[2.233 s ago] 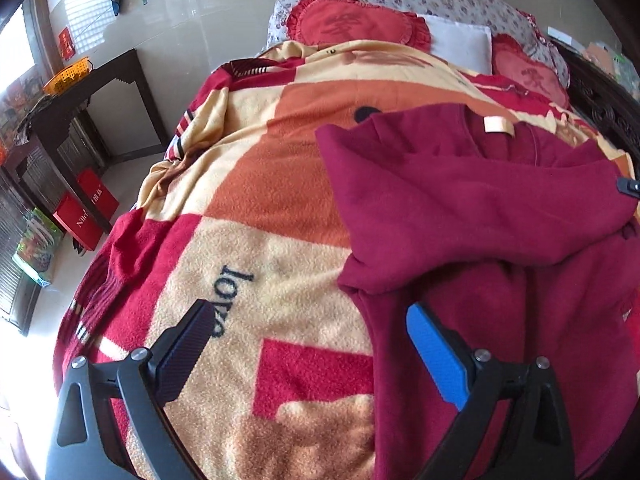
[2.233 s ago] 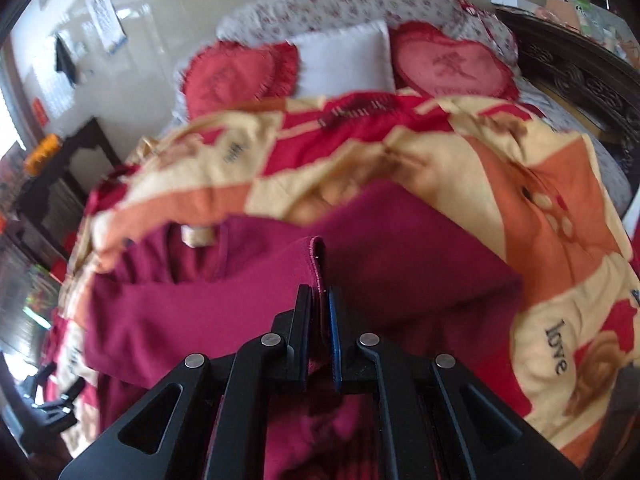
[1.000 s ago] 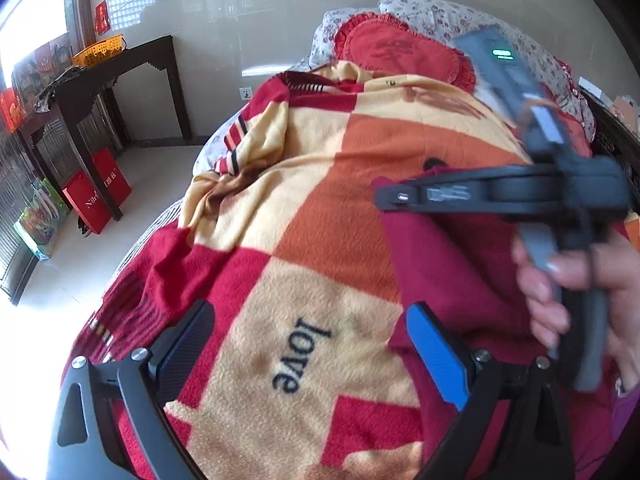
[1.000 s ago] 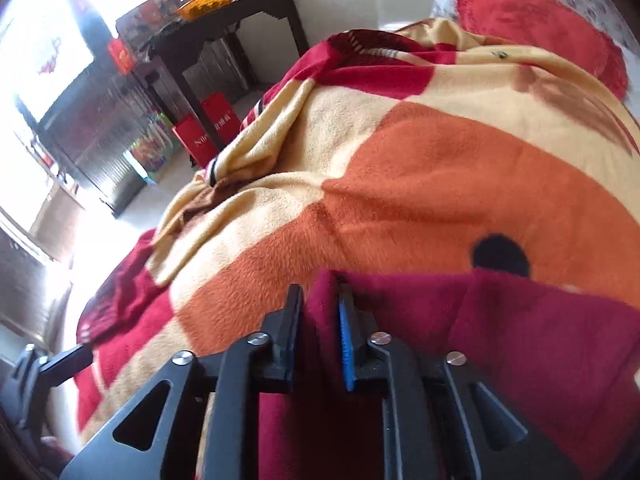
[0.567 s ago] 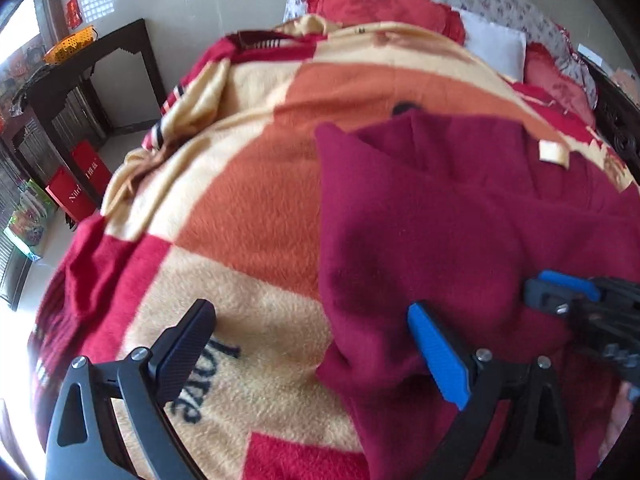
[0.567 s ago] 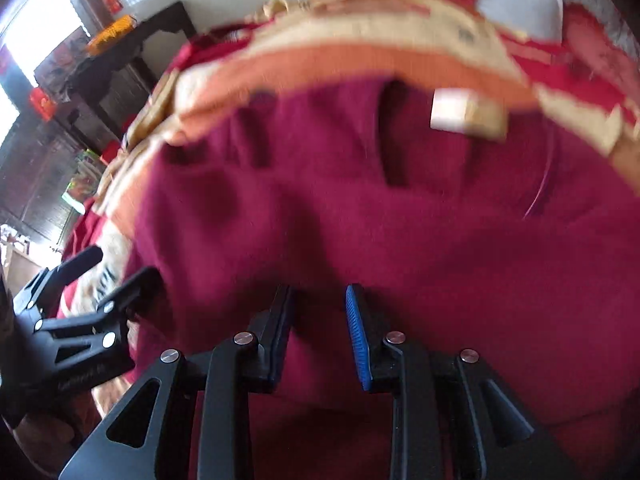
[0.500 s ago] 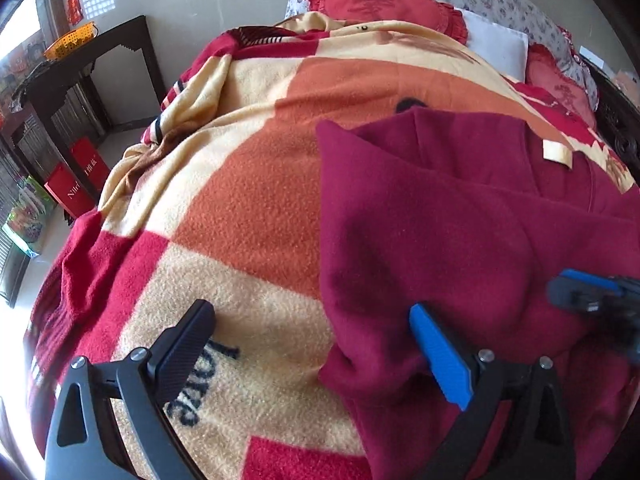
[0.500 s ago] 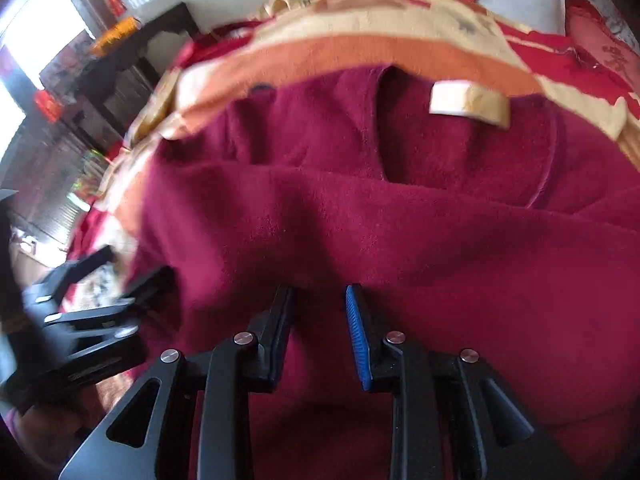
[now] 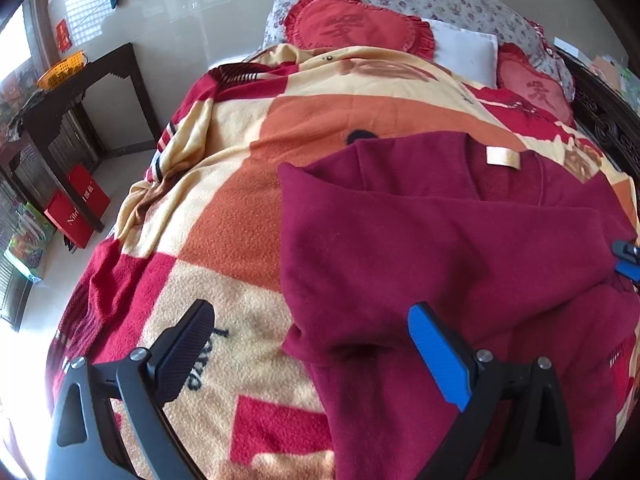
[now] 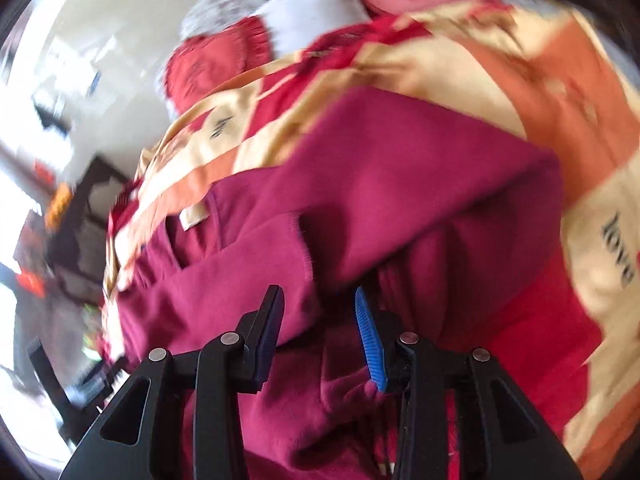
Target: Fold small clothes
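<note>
The right gripper had swung back across the sweater, its jaws just opening off the sleeve, now narrowly apart. The left gripper stood wide, empty. The sweater lay on the blanket reading "love"; a red box read "Nirl".

Both wrist views angled down, close, sharing garment, right blurred

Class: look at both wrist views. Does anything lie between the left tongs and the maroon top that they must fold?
Nothing visible does. The left tongs stand open directly over the maroon top's near edge on the blanket.
</note>
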Available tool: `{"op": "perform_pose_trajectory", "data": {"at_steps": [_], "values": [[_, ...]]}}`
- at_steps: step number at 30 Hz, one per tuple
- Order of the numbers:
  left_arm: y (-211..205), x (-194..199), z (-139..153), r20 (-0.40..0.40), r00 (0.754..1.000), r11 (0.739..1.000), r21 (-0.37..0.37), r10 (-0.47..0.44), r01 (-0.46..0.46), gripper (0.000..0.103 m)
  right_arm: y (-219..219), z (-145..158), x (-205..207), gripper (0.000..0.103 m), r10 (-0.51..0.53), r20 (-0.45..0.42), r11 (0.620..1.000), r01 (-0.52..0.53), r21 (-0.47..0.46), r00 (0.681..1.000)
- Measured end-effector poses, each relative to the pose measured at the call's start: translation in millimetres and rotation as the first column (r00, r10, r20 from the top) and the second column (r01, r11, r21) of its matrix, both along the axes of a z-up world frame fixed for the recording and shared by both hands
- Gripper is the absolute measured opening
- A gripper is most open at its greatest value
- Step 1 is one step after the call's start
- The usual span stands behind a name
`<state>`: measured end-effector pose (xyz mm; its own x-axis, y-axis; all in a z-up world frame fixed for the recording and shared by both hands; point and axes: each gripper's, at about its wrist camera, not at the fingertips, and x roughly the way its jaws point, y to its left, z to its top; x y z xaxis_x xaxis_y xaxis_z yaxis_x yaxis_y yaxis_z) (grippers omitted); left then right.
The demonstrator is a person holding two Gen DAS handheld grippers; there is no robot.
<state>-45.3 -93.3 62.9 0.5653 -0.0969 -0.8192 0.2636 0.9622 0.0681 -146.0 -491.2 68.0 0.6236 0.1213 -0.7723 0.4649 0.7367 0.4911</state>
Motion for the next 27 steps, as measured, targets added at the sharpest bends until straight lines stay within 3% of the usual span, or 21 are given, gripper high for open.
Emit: {"op": "perform_pose_trajectory", "data": {"at_steps": [4,7,8,12,14,18,21,23,27], "values": [[0.5,-5.1,2.2,-0.007,1.000,1.000,0.003,0.005,-0.005,0.100,-7.7,-16.0,12.3,0.018,-0.085,0.028,0.994,0.082,0.075,0.996],[2.6,-8.0,6.4,-0.006,1.000,1.000,0.001,0.009,-0.009,0.100,-16.8,-27.4,23.6,0.010,-0.129,0.047,0.986,0.122,0.116,0.991],[3.4,-8.8,8.1,-0.002,1.000,1.000,0.001,0.009,-0.009,0.100,-20.0,-26.2,24.5,0.000,-0.145,0.072,0.984,0.136,0.113,0.987],[7.4,-12.2,14.8,0.020,1.000,1.000,-0.002,0.018,-0.018,0.100,-42.2,-7.3,2.7,0.000,-0.199,0.186,0.977,0.181,0.111,0.962],[8.9,-12.4,16.6,0.018,1.000,1.000,-0.015,0.025,-0.025,0.100,-49.2,8.7,-9.0,0.000,-0.180,0.210,0.983,0.170,0.065,0.961],[7.3,-16.6,22.2,0.025,1.000,0.999,-0.034,0.018,-0.017,0.100,-50.7,55.3,-39.5,0.000,-0.060,0.280,0.998,0.060,0.009,0.958],[6.2,-20.5,28.6,0.042,0.999,0.999,-0.037,0.005,-0.004,0.100,-45.1,90.5,-55.8,0.000,0.122,0.331,0.989,-0.142,0.037,0.936],[7.2,-22.1,32.4,0.048,0.999,0.999,-0.045,0.002,0.000,0.100,-33.7,110.5,-59.9,0.000,0.273,0.336,0.955,-0.295,0.014,0.901],[13.5,-23.5,39.0,0.052,0.999,0.998,-0.067,0.014,-0.011,0.100,12.9,140.1,-42.6,0.000,0.546,0.289,0.830,-0.556,-0.053,0.787]]}}
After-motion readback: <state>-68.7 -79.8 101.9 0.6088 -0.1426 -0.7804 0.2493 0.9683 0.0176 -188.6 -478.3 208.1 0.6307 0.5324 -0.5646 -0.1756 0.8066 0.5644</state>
